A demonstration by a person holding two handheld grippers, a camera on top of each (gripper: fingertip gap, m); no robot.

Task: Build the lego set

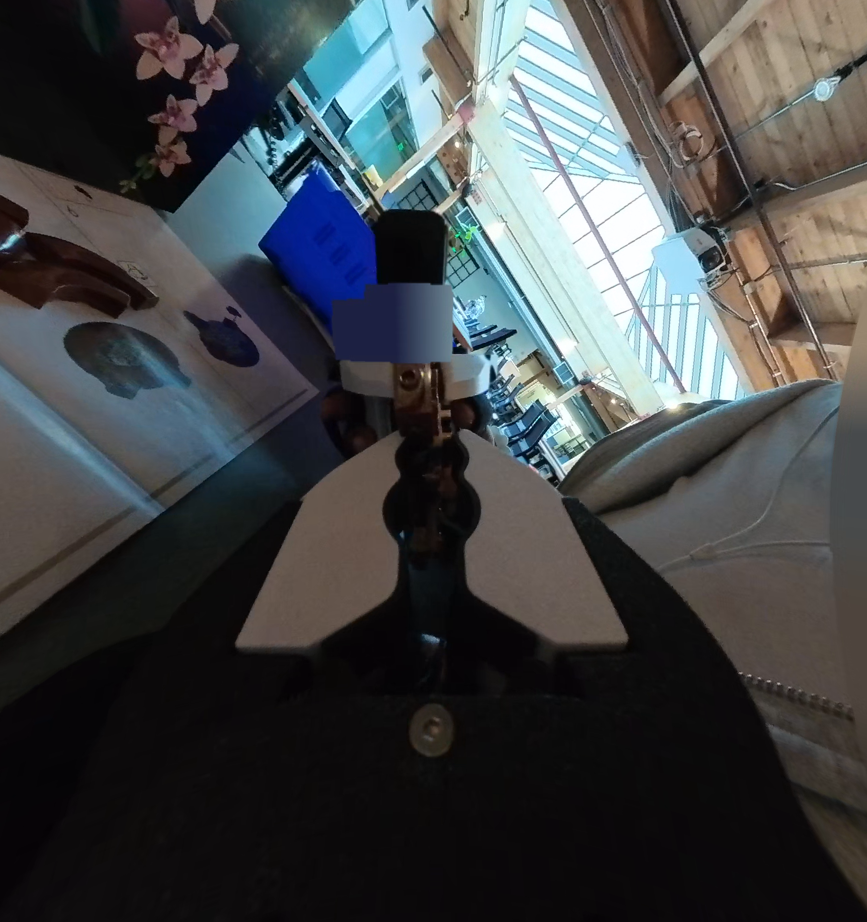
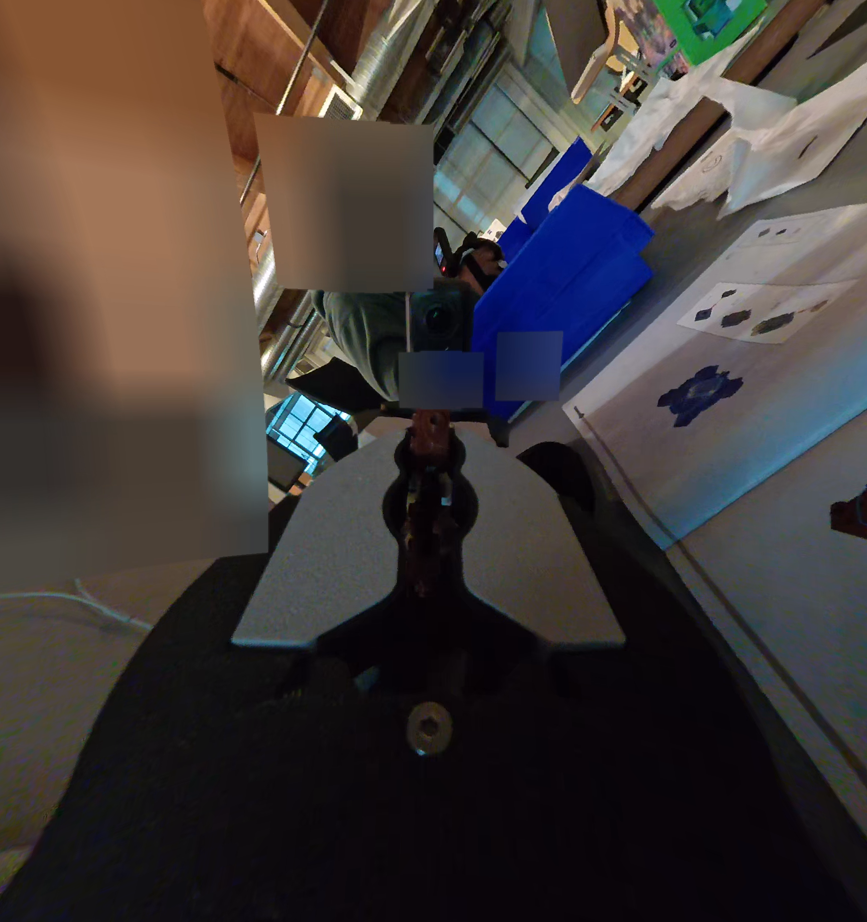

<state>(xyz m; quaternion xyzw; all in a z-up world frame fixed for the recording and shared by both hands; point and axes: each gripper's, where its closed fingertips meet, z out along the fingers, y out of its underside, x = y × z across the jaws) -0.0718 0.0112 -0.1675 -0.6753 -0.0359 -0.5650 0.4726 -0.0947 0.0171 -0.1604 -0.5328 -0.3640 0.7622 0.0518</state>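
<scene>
My left gripper (image 1: 429, 441) is shut on a thin brown metal piece (image 1: 415, 394) with a round hole near its far end. The piece sticks out past the fingertips, and the right gripper's white fingers (image 1: 366, 380) close around its far end, with that gripper's black camera (image 1: 409, 249) above. In the right wrist view my right gripper (image 2: 429, 451) is shut on a reddish-brown piece (image 2: 429, 429) with a hole. The left gripper's camera (image 2: 441, 319) faces it just beyond. Both grippers are held in the air, tip to tip.
A grey table (image 2: 795, 623) carries white sheets (image 1: 122, 349) printed with dark shapes (image 2: 700, 394). Brown curved wooden pieces (image 1: 72, 279) lie on one, and another brown piece (image 2: 865, 514) at the right edge. Blue bins (image 2: 571, 279) stand behind. A person's grey sleeve (image 1: 720, 499) is close.
</scene>
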